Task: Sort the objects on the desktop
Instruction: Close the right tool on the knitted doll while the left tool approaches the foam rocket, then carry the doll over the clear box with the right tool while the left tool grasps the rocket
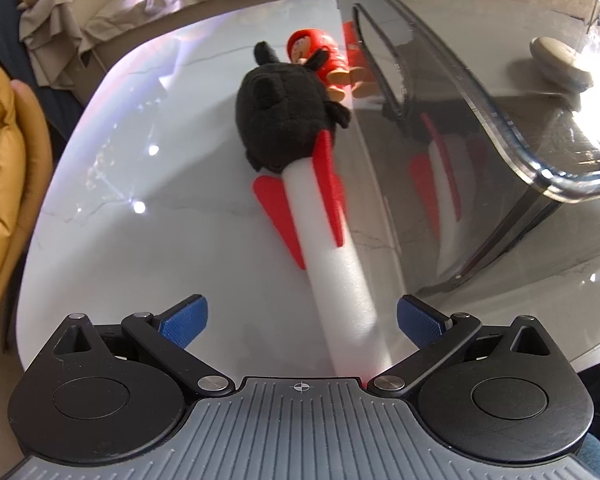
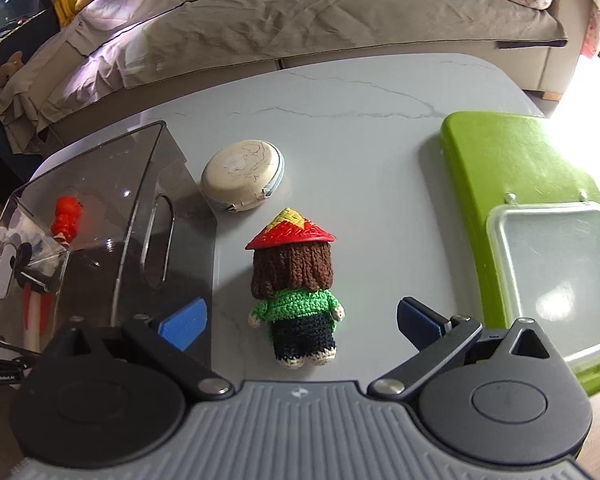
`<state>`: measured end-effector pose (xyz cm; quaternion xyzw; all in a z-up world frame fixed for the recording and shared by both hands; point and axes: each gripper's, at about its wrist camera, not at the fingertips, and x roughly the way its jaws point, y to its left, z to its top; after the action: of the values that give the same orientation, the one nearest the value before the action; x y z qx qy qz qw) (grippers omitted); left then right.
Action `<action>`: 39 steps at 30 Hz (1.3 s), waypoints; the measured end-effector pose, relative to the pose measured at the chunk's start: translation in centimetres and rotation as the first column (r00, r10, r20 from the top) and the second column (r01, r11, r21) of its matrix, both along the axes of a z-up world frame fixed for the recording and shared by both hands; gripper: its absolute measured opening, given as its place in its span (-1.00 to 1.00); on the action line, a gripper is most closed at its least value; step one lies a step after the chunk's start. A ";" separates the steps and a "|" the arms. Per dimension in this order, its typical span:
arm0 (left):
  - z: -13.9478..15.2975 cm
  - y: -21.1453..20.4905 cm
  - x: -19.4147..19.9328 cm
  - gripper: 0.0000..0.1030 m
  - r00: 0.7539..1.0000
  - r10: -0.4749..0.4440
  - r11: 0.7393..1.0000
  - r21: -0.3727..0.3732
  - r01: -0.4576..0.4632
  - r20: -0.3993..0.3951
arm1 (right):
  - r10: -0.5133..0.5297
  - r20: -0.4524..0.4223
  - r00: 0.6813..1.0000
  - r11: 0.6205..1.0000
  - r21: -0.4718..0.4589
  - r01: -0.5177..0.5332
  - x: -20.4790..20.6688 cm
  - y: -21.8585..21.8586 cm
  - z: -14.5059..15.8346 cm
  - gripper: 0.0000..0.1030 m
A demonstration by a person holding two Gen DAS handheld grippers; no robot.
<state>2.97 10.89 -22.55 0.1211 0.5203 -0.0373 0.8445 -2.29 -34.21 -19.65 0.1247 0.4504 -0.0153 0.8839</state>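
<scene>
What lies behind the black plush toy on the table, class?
Behind the black plush toy lies a small red figure, head and tan feet showing. The plush covers part of its body, so how much they touch cannot be seen. A foam rocket lies in front.

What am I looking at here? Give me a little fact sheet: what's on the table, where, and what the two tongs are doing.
left tongs: open, white foam rocket lying between the pads
rocket's far end: against a black plush toy
behind plush: red figurine
right tongs: open, around a crocheted doll lying on the table
beyond doll: round beige pouch
left of doll: clear smoky bin
right of doll: green tray holding a clear plastic lid
</scene>
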 end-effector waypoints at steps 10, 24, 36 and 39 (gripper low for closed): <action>0.7 1.3 -1.0 1.00 0.998 0.057 0.998 0.008 -0.056 -0.025 | 0.068 0.029 0.997 0.998 0.012 -0.068 3.4 0.1 -5.2 0.78; 1.7 2.0 -1.9 1.00 0.998 0.038 0.999 0.022 -0.037 -0.054 | 0.066 -0.043 0.997 0.990 0.126 -0.060 6.6 -0.4 -7.8 0.18; 1.3 1.7 -2.0 1.00 0.999 -0.019 0.998 -0.063 0.016 -0.050 | 0.027 -0.002 1.000 0.999 0.020 -0.027 4.6 -1.3 0.0 0.11; 1.0 1.8 -2.0 1.00 0.999 -0.038 0.996 -0.084 0.034 -0.039 | 0.067 0.082 0.994 0.997 -0.030 -0.064 4.0 0.2 5.2 0.11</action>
<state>0.92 12.68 -21.56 0.0945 0.5331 -0.0765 0.8373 1.72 -34.05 -14.47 0.0983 0.4168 0.0127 0.9036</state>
